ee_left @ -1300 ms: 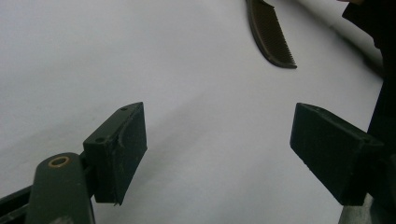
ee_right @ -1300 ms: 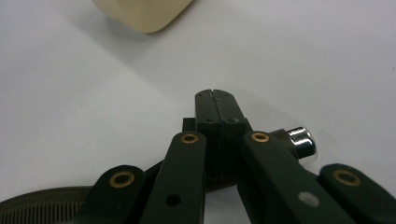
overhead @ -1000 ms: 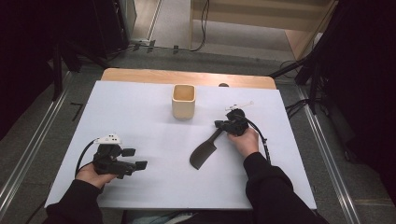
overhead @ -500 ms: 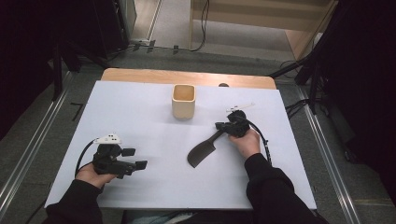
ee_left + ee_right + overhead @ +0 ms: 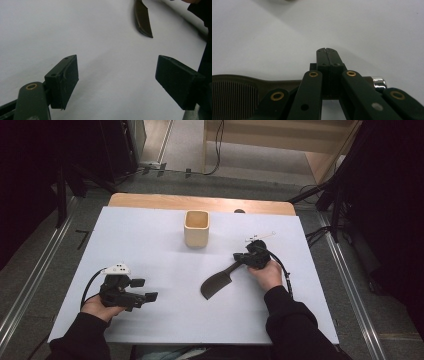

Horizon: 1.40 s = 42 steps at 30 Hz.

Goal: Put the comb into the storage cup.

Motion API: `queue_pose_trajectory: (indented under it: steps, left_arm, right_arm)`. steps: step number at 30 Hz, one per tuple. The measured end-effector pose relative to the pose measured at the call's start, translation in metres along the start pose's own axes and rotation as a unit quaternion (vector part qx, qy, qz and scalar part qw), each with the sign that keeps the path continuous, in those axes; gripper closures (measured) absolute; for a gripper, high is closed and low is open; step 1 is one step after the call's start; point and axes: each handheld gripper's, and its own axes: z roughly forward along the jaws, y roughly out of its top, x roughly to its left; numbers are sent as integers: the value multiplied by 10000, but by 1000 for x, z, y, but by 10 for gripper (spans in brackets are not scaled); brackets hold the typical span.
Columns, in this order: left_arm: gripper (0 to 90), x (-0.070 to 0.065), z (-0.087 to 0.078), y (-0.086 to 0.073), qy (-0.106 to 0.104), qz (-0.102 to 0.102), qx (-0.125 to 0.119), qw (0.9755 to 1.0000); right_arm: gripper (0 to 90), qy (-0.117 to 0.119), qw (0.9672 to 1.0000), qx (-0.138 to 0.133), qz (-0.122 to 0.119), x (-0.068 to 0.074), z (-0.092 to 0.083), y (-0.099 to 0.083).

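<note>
A dark flat-bladed utensil (image 5: 216, 284) lies on the white table, its handle running up-right to my right gripper (image 5: 243, 260). In the right gripper view the right gripper (image 5: 327, 51) is shut, pads pressed together with nothing between them. The closed jaws lie across the utensil's handle (image 5: 274, 83), with the ridged blade at left and a chrome end (image 5: 379, 82) at right. My left gripper (image 5: 144, 289) rests at the front left, held by a hand. In its own view the left gripper (image 5: 117, 80) is open over bare table, and the blade's tip (image 5: 143, 18) lies farther off.
A tan square cup (image 5: 196, 228) stands upright at the back middle of the white tabletop (image 5: 150, 240). A wooden edge (image 5: 200, 202) runs along the far side. Cables trail from both grippers. Metal rails and dark floor flank the table.
The utensil's blade has shifted very slightly to the left with the right hand. The left hand and its gripper have stayed put.
</note>
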Motion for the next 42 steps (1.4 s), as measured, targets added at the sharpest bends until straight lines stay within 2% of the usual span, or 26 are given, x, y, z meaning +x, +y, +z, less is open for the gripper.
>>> queue_pose_trajectory:
  steps: [7, 16, 21, 42]
  left_arm:
    - [191, 0, -1, 0, 9, -14, -34, 10000]
    - [192, 0, -1, 1, -20, 17, -36, 10000]
    - [191, 0, -1, 1, -38, 11, -59, 10000]
    - [192, -2, 0, 1, -70, 61, -52, 9999]
  right_arm:
    - [877, -18, 10000, 69, 10, -4, -5, -4]
    - [876, -14, 9997, 231, -62, -2, -11, -9]
    - [876, 39, 9997, 256, 13, -3, -13, -12]
    - [876, 141, 9993, 354, -13, 0, -25, -29]
